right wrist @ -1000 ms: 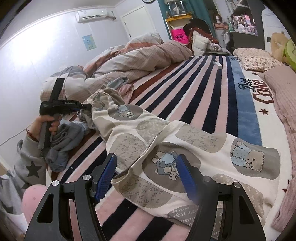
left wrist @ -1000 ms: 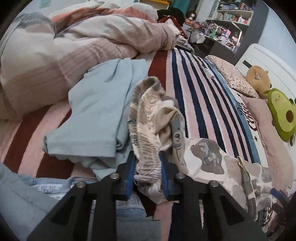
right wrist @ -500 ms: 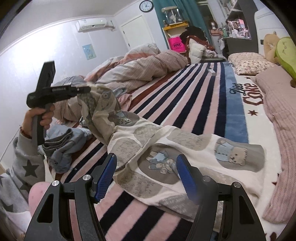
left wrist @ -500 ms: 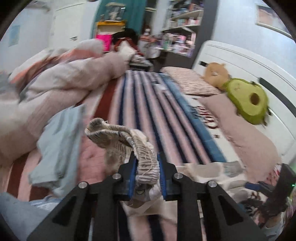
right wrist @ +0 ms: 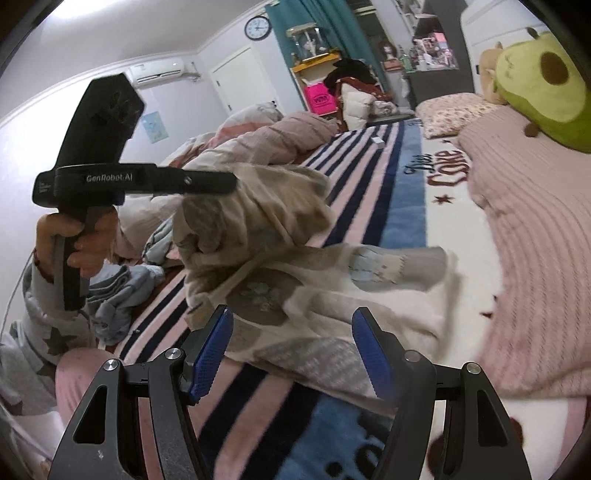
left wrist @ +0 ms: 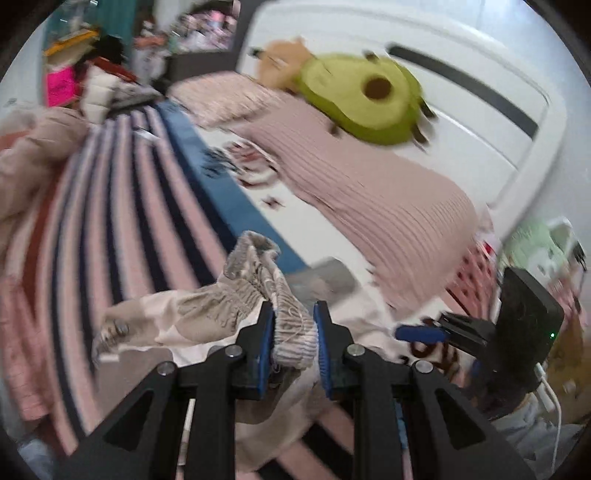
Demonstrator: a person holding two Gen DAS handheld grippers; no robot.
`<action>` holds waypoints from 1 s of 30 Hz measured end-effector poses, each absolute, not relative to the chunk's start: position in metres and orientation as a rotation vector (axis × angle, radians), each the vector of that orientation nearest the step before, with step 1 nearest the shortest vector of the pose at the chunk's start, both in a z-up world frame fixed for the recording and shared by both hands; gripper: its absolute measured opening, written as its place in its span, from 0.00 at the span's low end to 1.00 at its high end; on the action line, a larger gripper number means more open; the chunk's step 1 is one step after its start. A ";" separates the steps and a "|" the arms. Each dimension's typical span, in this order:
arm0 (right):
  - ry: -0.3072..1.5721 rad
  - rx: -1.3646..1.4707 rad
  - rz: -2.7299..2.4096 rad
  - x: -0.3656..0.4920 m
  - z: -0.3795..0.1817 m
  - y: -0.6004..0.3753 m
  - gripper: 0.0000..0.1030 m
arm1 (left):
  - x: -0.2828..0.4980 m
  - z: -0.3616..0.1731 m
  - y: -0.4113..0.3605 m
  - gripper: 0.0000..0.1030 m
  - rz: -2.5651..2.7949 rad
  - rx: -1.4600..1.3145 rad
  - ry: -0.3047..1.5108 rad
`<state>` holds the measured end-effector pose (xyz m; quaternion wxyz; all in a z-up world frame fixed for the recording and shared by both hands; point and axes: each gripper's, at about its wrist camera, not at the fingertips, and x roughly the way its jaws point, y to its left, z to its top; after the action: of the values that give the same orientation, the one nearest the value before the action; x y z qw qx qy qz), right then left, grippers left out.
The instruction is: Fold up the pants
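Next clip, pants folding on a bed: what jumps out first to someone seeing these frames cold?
The left gripper clamps the gathered waistband of the bear-print pants, lifting them off the striped bedspread. The right gripper hangs open just above the trailing fabric. A green avocado plush sits by the headboard.

A bedroom with pale walls: a wall clock (right wrist: 258,28) beside teal curtains (right wrist: 325,26), an air conditioner (right wrist: 158,71) above a white door (right wrist: 236,83), cluttered shelves (right wrist: 430,40), and a bed with a striped cover (right wrist: 373,177) and white headboard (left wrist: 461,122).
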<state>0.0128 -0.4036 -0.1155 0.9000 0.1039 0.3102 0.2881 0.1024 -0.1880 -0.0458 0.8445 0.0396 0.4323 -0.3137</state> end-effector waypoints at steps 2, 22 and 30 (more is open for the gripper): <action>0.650 0.227 0.585 0.012 -0.119 -0.410 0.61 | 0.104 -0.058 -0.208 0.17 -0.689 0.106 0.956; 0.764 0.321 0.487 0.054 -0.141 -0.368 0.70 | 0.080 -0.067 -0.079 0.66 -0.444 0.100 0.859; 0.824 0.309 0.430 0.085 -0.156 -0.349 0.71 | 0.081 -0.131 -0.039 0.67 -0.427 0.165 0.949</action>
<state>0.0848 -0.3492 -0.1558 0.8825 0.1485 0.3957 0.2063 0.0810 -0.0391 -0.1313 0.8644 0.0788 0.4529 -0.2037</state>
